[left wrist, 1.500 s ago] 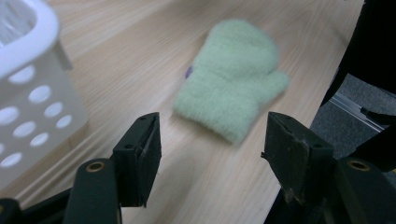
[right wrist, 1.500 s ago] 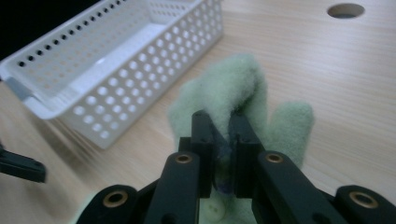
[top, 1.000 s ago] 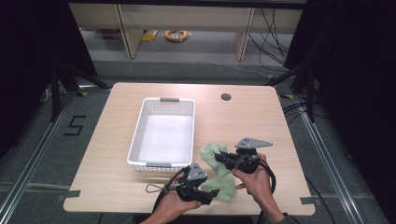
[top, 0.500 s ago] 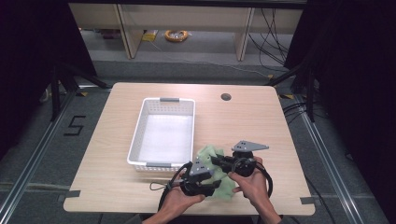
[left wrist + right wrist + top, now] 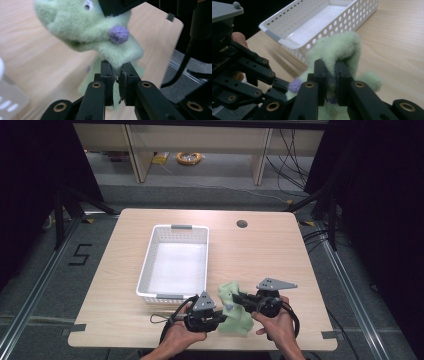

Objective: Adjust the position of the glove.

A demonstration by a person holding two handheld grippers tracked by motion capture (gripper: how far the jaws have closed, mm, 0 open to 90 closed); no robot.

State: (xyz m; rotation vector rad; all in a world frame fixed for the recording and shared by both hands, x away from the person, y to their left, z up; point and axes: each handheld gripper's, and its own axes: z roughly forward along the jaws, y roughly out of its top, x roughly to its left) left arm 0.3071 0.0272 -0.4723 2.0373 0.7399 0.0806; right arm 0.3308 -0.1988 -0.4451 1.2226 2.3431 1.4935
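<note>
A pale green plush toy with a purple patch hangs between both grippers near the table's front edge. My left gripper comes in from the left; its jaws have just been closing and now pinch a lower fold of the toy, as the left gripper view shows close up. My right gripper comes in from the right and is shut on the toy's upper part, its pads sunk into the fleece at the right gripper. The left gripper sits just beside it.
A white perforated basket stands empty on the wooden table, just behind and left of the toy; its near wall is close to the grippers. A small round hole lies at the table's far right. Dark floor surrounds the table.
My left gripper has moved right to the toy and closed its jaws on it. The right gripper has kept its grip and hardly shifted.
</note>
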